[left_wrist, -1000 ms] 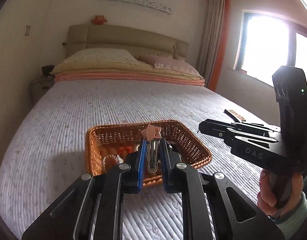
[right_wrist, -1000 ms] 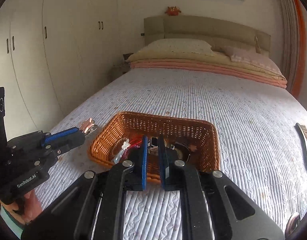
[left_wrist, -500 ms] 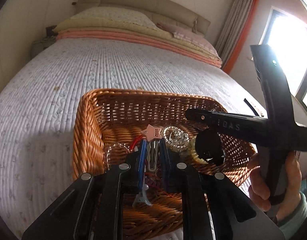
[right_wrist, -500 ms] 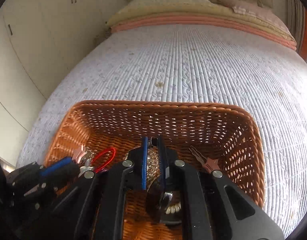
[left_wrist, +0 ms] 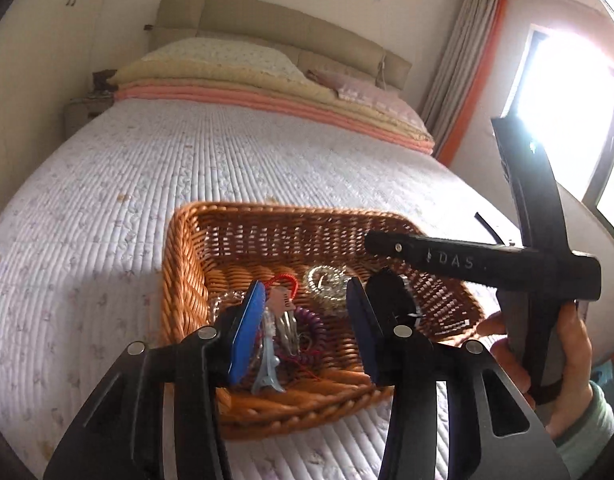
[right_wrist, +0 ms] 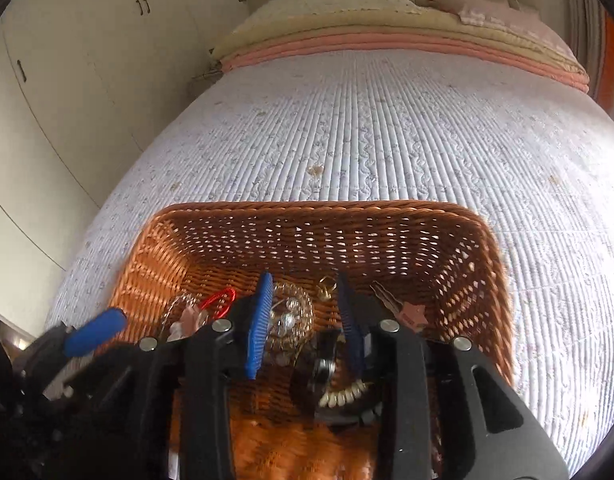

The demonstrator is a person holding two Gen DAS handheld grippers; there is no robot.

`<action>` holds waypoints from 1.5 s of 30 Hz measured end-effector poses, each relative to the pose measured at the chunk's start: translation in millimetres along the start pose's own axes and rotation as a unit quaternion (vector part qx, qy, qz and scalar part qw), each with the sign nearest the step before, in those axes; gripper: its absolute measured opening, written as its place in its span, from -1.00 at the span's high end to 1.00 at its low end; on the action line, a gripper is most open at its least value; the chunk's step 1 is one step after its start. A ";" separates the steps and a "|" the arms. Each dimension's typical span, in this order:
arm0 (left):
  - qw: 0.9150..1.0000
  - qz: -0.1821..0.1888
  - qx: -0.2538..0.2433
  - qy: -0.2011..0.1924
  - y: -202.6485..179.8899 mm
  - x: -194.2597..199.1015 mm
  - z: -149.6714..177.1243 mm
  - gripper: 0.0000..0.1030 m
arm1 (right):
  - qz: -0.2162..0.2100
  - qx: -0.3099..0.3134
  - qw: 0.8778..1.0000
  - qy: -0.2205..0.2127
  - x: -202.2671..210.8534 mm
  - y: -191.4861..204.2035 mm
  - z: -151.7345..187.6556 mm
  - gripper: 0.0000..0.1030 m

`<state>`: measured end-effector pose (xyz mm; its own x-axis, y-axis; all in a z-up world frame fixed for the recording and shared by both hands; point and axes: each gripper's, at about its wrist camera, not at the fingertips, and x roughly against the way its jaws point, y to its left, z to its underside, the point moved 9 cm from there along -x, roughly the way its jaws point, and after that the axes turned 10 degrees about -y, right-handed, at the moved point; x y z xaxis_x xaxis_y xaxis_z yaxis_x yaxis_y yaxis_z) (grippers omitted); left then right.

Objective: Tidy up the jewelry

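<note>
Bed carries everything; white quilted cover with ribbed stitching and faint small print. Wicker basket sits directly on cover, near foot end, roughly centred across bed width. Head end: stack of folded blankets, pink under pale yellow, lying across full width; pillows on top against beige padded headboard. Thin dark object on cover, right of basket, apart from it; too hidden to identify.
</note>
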<state>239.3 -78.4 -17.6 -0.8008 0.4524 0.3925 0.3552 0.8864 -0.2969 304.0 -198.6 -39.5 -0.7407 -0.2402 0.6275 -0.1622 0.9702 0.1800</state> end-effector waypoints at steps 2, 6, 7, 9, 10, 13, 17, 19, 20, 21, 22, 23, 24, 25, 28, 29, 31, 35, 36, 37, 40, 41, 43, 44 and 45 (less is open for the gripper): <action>1.000 0.001 -0.007 -0.015 -7.5 18.4 -4.3 0.14 | 0.000 0.007 1.000 -0.017 24.9 1.2 1.7 0.41; 0.998 -0.003 -0.023 -0.057 -23.8 68.2 -2.8 -0.29 | -0.001 0.017 0.998 -0.063 83.3 5.5 12.9 0.38; 0.997 -0.008 -0.026 -0.073 -27.9 83.0 -0.3 -0.33 | -0.003 0.018 0.997 -0.070 92.0 6.2 15.9 0.38; 0.995 -0.018 -0.033 -0.096 -34.7 105.7 6.3 -0.45 | -0.003 0.023 0.994 -0.103 123.8 9.6 29.5 0.37; 0.994 -0.026 -0.037 -0.102 -37.1 113.9 8.8 -0.48 | -0.002 0.027 0.993 -0.112 131.6 10.5 33.3 0.37; 0.986 -0.074 -0.061 -0.133 -42.6 140.7 22.8 -0.64 | 0.018 0.046 0.984 -0.169 170.4 17.2 59.8 0.21; 0.965 -0.148 -0.103 -0.189 -47.0 167.2 35.0 -0.69 | 0.038 0.060 0.962 -0.263 211.3 21.7 87.6 -0.11; 0.957 -0.170 -0.114 -0.206 -48.1 174.3 42.9 -0.72 | 0.051 0.067 0.952 -0.295 223.7 22.6 96.1 -0.41; 0.955 -0.177 -0.114 -0.210 -47.7 175.9 44.6 -0.73 | 0.059 0.069 0.945 -0.314 230.9 23.5 104.6 -0.45; 0.954 -0.182 -0.111 -0.212 -47.2 177.0 47.7 -0.73 | 0.061 0.070 0.944 -0.318 233.5 23.7 105.6 -0.46; 0.952 -0.186 -0.106 -0.217 -47.3 178.3 50.4 -0.73 | 0.062 0.072 0.942 -0.322 235.3 24.5 111.8 -0.46; 0.951 -0.188 -0.104 -0.222 -47.5 180.0 51.8 -0.73 | 0.060 0.073 0.941 -0.324 235.8 24.6 113.5 -0.46; 0.949 -0.192 -0.103 -0.227 -47.7 181.3 53.5 -0.73 | 0.057 0.074 0.941 -0.326 236.3 25.8 118.4 -0.47; 0.947 -0.198 -0.102 -0.231 -47.1 182.1 56.5 -0.73 | 0.058 0.076 0.940 -0.328 235.5 25.9 124.9 -0.49; 0.952 -0.203 -0.088 -0.212 -39.6 171.2 74.6 -0.73 | 0.059 0.084 0.940 -0.326 227.6 27.2 137.4 -0.54; 0.956 -0.197 -0.086 -0.198 -39.1 170.5 78.4 -0.73 | 0.059 0.088 0.941 -0.321 222.9 27.7 141.7 -0.54; 0.958 -0.189 -0.088 -0.195 -41.3 170.0 77.7 -0.73 | 0.055 0.087 0.942 -0.320 220.5 29.1 143.8 -0.55; 0.952 -0.195 -0.102 -0.211 -46.1 176.9 78.8 -0.74 | 0.067 0.073 0.943 -0.317 213.4 21.3 146.0 -0.55; 0.952 -0.197 -0.105 -0.212 -47.6 176.3 80.7 -0.74 | 0.070 0.072 0.944 -0.315 212.7 20.0 146.8 -0.56; 0.951 -0.198 -0.107 -0.212 -48.1 176.4 80.8 -0.74 | 0.072 0.070 0.945 -0.311 210.4 18.9 147.1 -0.56; 0.949 -0.201 -0.109 -0.219 -49.7 179.1 80.3 -0.76 | 0.080 0.066 0.945 -0.311 209.8 16.7 148.0 -0.56; 0.948 -0.202 -0.108 -0.221 -49.6 181.2 80.6 -0.78 | 0.084 0.068 0.942 -0.317 212.7 16.4 147.8 -0.56; 0.947 -0.204 -0.107 -0.223 -49.7 183.2 80.6 -0.79 | 0.090 0.074 0.939 -0.323 216.6 18.5 148.2 -0.56; 0.947 -0.205 -0.106 -0.224 -49.3 183.8 80.4 -0.79 | 0.092 0.077 0.939 -0.323 216.8 19.6 148.7 -0.56; 0.947 -0.205 -0.106 -0.224 -49.3 183.0 80.1 -0.79 | 0.097 0.079 0.938 -0.325 217.2 19.2 147.9 -0.56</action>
<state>36.6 -47.2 -0.9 -0.9997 0.0200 0.0137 0.0200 0.9998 0.0004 43.5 -227.5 -11.8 -0.9986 -0.0397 0.0339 -0.0409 0.9985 -0.0370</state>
